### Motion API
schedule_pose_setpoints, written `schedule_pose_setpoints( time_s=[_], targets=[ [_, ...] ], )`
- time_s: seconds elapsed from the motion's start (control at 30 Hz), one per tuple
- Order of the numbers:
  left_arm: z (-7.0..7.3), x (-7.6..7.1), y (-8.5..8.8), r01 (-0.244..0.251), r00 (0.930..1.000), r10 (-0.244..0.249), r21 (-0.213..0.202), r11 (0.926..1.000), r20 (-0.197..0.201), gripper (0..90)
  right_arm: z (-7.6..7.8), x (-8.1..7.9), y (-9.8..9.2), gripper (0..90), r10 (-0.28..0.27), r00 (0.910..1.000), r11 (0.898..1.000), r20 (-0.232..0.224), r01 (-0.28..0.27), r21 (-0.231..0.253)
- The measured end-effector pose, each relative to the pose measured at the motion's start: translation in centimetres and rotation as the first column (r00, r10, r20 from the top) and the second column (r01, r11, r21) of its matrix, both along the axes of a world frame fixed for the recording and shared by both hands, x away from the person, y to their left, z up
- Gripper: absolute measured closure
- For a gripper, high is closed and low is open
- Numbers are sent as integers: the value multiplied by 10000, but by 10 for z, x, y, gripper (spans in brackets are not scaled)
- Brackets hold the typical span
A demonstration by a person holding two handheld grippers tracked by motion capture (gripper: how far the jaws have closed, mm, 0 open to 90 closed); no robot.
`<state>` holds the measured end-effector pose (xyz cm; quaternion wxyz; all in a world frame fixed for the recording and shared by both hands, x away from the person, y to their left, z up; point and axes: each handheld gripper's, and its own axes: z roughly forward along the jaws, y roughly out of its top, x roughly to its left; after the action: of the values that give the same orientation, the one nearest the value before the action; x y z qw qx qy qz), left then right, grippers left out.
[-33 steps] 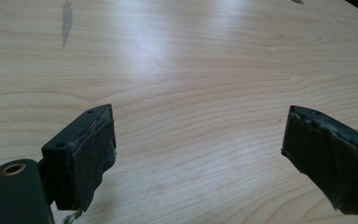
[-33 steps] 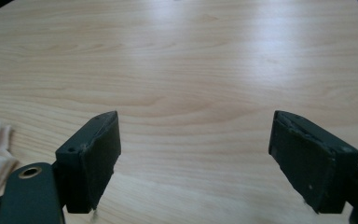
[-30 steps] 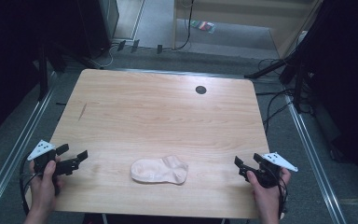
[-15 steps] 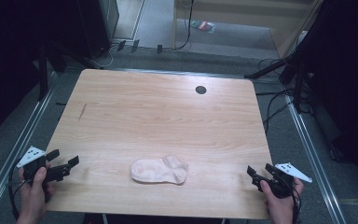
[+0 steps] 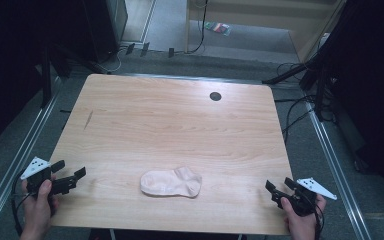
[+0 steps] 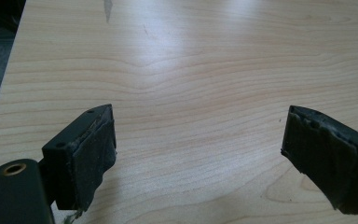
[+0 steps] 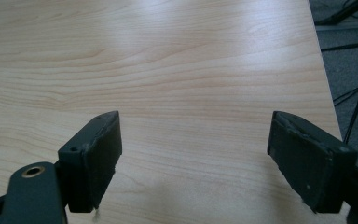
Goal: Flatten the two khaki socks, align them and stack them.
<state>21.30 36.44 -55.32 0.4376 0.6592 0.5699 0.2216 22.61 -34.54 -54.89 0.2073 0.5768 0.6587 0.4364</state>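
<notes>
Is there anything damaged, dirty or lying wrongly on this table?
Little stands out. The sock lies flat near the front edge of the table, apart from both open grippers. A dark streak marks the wood at the left. The pads of the left gripper look frayed.

We hold the left gripper [image 5: 70, 172] at the table's [image 5: 180, 125] near-left corner and the right gripper [image 5: 279, 188] at its near-right corner, both with jaws spread wide.
</notes>
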Motion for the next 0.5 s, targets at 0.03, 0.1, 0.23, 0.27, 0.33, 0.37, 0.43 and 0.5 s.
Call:
schedule_pose_setpoints(
  time_s=[0.03, 0.1, 0.23, 0.27, 0.33, 0.37, 0.43, 0.5],
  targets=[
    [0, 0, 0, 21, 10000, -21, 13, 10000, -18, 101, 0, 1, -1, 181, -117, 9999, 9999, -31, 117, 67],
    [0, 1, -1, 39, 10000, -39, 104, 9999, -76, 101, 0, 1, -2, 182, -195, 9998, 9998, -15, 195, 95],
    [0, 2, -2, 84, 9999, -81, 223, 9997, -118, 101, 0, 1, 0, 185, -239, 9997, 9997, -79, 239, -42],
    [0, 2, -3, 79, 9999, -76, 212, 9997, -133, 101, 0, 2, 0, 184, -206, 9998, 9997, -75, 206, -118],
    [0, 2, -3, 101, 9998, -98, 207, 9997, -163, 101, 0, 2, 1, 186, -193, 9998, 9997, -84, 192, -173],
    [0, 2, -3, 108, 9998, -105, 211, 9997, -159, 101, 0, 2, 1, 187, -217, 9997, 9996, -108, 215, -163],
    [0, 2, -3, 101, 9998, -98, 218, 9997, -154, 101, 0, 2, 0, 189, -238, 9996, 9996, -119, 236, -133],
    [0, 2, -3, 125, 9998, -120, 249, 9996, -175, 101, 0, 2, 0, 192, -305, 9994, 9995, -144, 303, -124]
  ],
)
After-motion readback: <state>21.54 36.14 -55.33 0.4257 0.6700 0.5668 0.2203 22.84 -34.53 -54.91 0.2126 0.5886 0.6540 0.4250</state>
